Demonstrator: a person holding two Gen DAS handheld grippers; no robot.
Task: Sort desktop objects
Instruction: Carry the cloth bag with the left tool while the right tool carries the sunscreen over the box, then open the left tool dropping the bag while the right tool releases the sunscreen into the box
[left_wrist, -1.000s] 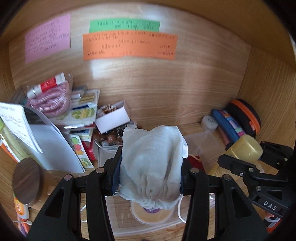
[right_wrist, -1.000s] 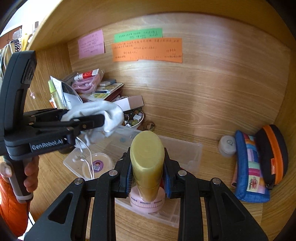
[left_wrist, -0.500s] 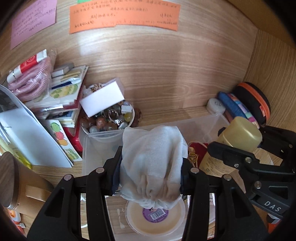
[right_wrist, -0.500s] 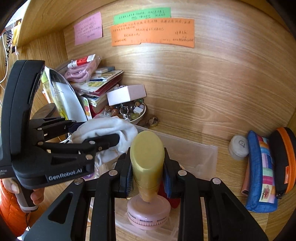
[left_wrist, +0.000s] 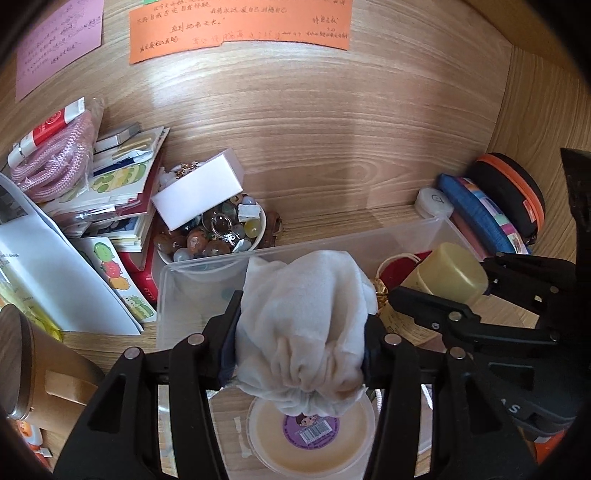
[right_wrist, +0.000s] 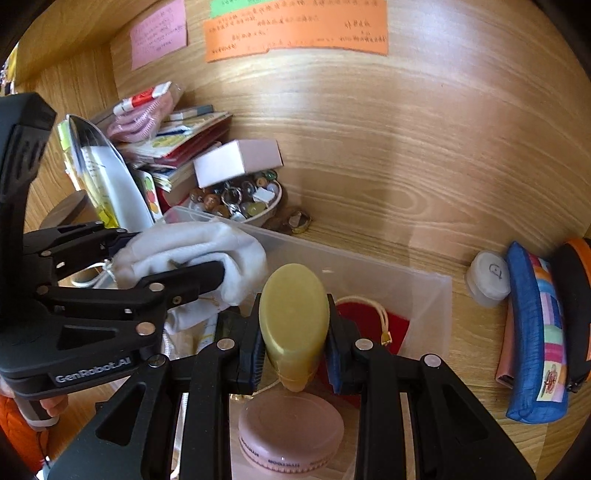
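Wood-grain panels form the back wall (left_wrist: 332, 122) and desk (right_wrist: 472, 332), with an orange note (left_wrist: 240, 29) and a pink note (left_wrist: 59, 44) stuck high on the wall. Next in size, a clear plastic bin (left_wrist: 192, 291) sits on the desk in front of both cameras; inside it lie a red pouch (right_wrist: 369, 325) with a cream cord, a round cream tub (left_wrist: 310, 439) with a purple barcode sticker, and a pink round tin (right_wrist: 291, 432). At the left, a leaning stack of books (left_wrist: 122, 188) carries a pink coiled rope (left_wrist: 51, 162), and white papers (left_wrist: 44, 266) slope beside it.

The left gripper (left_wrist: 301, 332) is clamped on a bunched white cloth (left_wrist: 303, 321), its fingers pressing both sides, held over the bin just above the cream tub. The right gripper (right_wrist: 295, 343) is clamped on a yellow bottle (right_wrist: 293, 321), cap end toward the camera, held over the bin above the pink tin and beside the cloth. In the left view the bottle (left_wrist: 443, 280) sits just right of the cloth.

Behind the bin, a bowl (left_wrist: 214, 232) of beads and trinkets holds a white box (left_wrist: 195, 192) resting on its rim. Against the right wall stand a black case (left_wrist: 513, 192) with orange trim, a blue striped pouch (right_wrist: 535, 332) and a small white round container (left_wrist: 434, 201).
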